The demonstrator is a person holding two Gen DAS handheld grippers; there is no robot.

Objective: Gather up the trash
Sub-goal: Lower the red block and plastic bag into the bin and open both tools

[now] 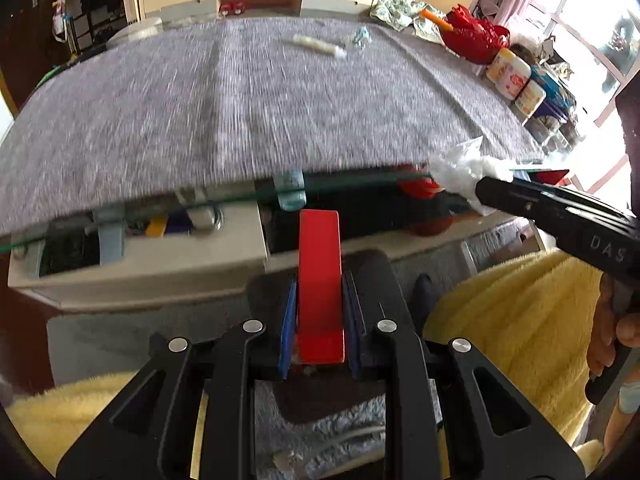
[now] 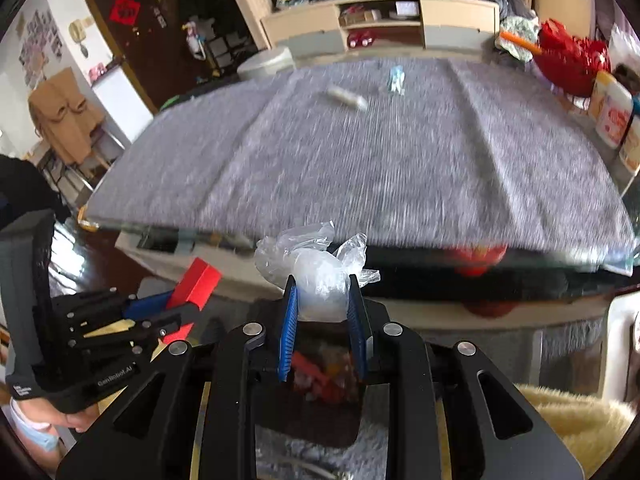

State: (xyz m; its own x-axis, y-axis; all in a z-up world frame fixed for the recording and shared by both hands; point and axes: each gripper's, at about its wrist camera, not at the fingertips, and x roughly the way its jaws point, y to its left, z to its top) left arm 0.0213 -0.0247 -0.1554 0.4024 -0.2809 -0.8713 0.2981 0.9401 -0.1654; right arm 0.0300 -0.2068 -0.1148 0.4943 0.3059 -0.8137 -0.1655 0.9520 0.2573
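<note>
the left gripper (image 1: 320, 300) has its blue-padded fingers (image 1: 289, 328) pinching a flat red box (image 1: 320, 280), which stands on edge between them and sticks out well past the tips; the same gripper shows at the left edge of the right wrist view, the red box angled up from it. the right gripper (image 2: 322, 300) has its fingers (image 2: 290, 320) pinching a crumpled clear plastic bag (image 2: 316, 276), a whitish wad with loose thin flaps rising above the pads; in the left wrist view this bag sits at the tip of the right gripper, just over the near edge of the desk (image 1: 240, 112). both grippers hang in front of that near edge, off the desk top, above a dark opening (image 2: 316, 408) below them where bits of red and pale scrap can be seen, too dim to tell apart. the desk is covered with a grey cloth and looks streaked by blur. two more pieces lie far back on the cloth, well apart from both grippers: a pale rolled wrapper (image 1: 318, 45) and, just to its right, a small light-blue scrap (image 1: 361, 36). a red bag (image 1: 474, 38) and printed tubs (image 1: 508, 68) stand along the right side of the desk. a yellow fleece (image 1: 516, 316) lies low at the right.
</note>
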